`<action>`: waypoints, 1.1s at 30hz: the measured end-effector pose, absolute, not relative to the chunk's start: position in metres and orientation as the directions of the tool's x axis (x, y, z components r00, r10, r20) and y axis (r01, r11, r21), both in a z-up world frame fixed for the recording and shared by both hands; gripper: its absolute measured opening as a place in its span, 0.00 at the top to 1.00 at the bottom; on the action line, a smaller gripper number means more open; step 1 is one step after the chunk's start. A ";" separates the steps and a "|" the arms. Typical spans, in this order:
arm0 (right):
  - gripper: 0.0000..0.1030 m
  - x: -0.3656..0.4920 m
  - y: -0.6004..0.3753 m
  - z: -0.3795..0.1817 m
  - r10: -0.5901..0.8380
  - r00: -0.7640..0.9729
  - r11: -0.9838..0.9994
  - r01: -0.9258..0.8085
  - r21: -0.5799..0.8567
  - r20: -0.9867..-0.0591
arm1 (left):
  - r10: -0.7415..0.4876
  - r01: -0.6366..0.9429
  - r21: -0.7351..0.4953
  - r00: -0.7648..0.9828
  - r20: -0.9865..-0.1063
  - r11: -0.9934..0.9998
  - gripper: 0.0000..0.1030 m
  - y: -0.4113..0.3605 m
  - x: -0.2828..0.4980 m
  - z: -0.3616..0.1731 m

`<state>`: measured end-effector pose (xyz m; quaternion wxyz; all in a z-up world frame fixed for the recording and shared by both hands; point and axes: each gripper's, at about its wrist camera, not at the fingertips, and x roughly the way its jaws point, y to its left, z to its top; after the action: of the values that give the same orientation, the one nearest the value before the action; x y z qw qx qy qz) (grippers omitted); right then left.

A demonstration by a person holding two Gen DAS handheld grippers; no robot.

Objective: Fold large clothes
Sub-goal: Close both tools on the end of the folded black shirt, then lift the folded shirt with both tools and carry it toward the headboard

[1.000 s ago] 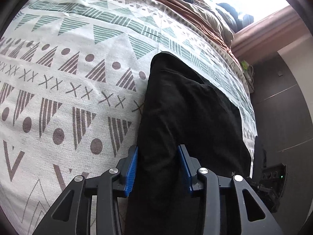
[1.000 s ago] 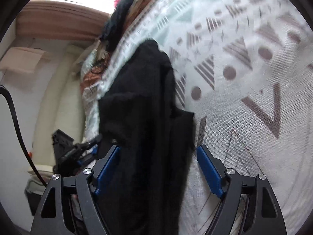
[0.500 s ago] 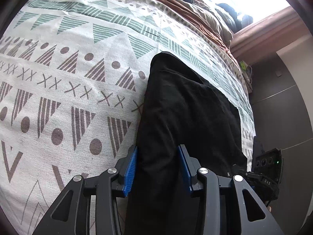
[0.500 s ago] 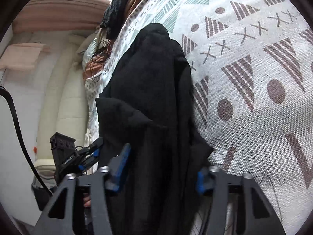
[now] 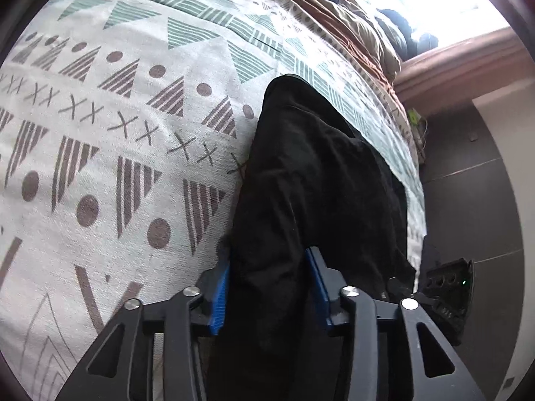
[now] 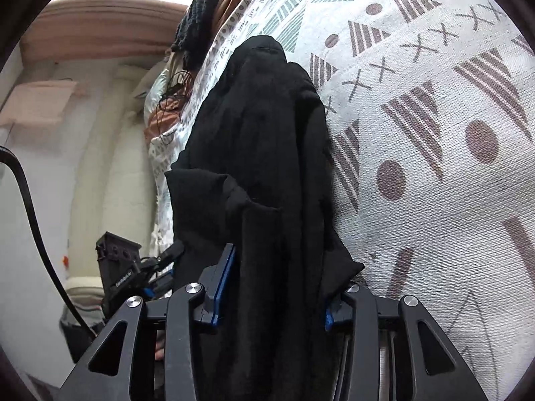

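Black garment (image 5: 311, 180) stretched along the edge of the patterned bed cover (image 5: 110, 140). Left gripper (image 5: 269, 287) and right gripper (image 6: 277, 287) jaws each clamped on bunched cloth.

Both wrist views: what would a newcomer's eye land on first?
A black garment runs up the middle of both views, bunched between each gripper's blue-padded jaws. Under it lies a white bedspread printed with brown triangles, dots and crosses, with green triangles farther up.
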<state>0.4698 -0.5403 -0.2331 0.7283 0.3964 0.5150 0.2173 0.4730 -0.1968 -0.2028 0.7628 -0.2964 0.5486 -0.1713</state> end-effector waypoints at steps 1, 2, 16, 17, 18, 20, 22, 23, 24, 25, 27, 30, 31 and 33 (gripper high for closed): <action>0.67 0.470 -0.539 -0.231 0.722 0.380 0.594 0.088 0.799 -0.578 | -0.594 -0.072 -0.650 0.341 -0.729 0.756 0.64 -0.196 0.473 -0.202; 0.72 0.470 -0.536 -0.229 0.721 0.381 0.596 0.083 0.799 -0.578 | -0.597 -0.076 -0.655 0.342 -0.726 0.752 0.65 -0.196 0.472 -0.201; 0.83 0.420 -0.491 -0.109 0.656 0.500 0.682 -0.071 0.728 -0.565 | -0.714 0.052 -0.762 0.395 -0.578 0.646 0.74 -0.179 0.429 -0.118; 0.83 0.416 -0.485 -0.098 0.655 0.507 0.686 -0.087 0.723 -0.561 | -0.722 0.063 -0.770 0.401 -0.563 0.635 0.74 -0.175 0.425 -0.110; 0.83 0.412 -0.479 -0.086 0.653 0.513 0.691 -0.103 0.716 -0.556 | -0.730 0.072 -0.778 0.408 -0.548 0.625 0.74 -0.171 0.421 -0.103; 0.83 0.406 -0.467 -0.064 0.650 0.525 0.699 -0.132 0.703 -0.549 | -0.742 0.103 -0.789 0.429 -0.514 0.606 0.74 -0.162 0.412 -0.083; 0.83 0.397 -0.451 -0.038 0.649 0.544 0.708 -0.172 0.685 -0.533 | -0.748 0.131 -0.794 0.454 -0.484 0.593 0.74 -0.154 0.406 -0.063; 0.83 0.393 -0.444 -0.026 0.650 0.552 0.709 -0.192 0.678 -0.523 | -0.751 0.142 -0.799 0.468 -0.466 0.584 0.74 -0.146 0.400 -0.054; 0.83 0.389 -0.439 -0.018 0.651 0.557 0.710 -0.208 0.673 -0.515 | -0.753 0.148 -0.805 0.481 -0.450 0.575 0.74 -0.136 0.395 -0.046; 0.83 0.382 -0.438 -0.011 0.654 0.561 0.711 -0.227 0.666 -0.507 | -0.752 0.151 -0.807 0.490 -0.440 0.570 0.74 -0.128 0.392 -0.040; 0.83 0.374 -0.419 0.007 0.659 0.566 0.715 -0.266 0.646 -0.496 | -0.744 0.158 -0.802 0.510 -0.433 0.575 0.75 -0.112 0.385 -0.027; 0.83 0.366 -0.386 0.029 0.668 0.562 0.719 -0.319 0.618 -0.488 | -0.718 0.177 -0.777 0.543 -0.436 0.605 0.75 -0.080 0.373 -0.003; 0.83 0.365 -0.372 0.036 0.675 0.560 0.715 -0.340 0.610 -0.479 | -0.709 0.177 -0.773 0.558 -0.431 0.609 0.75 -0.064 0.368 0.006; 0.83 0.362 -0.351 0.044 0.700 0.551 0.696 -0.380 0.610 -0.455 | -0.687 0.175 -0.766 0.593 -0.420 0.619 0.75 -0.032 0.359 0.022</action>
<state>0.3620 -0.3508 0.0436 0.8508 0.2271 0.3521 0.3172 0.3586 -0.0322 0.0219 0.8214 -0.3489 0.3670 -0.2625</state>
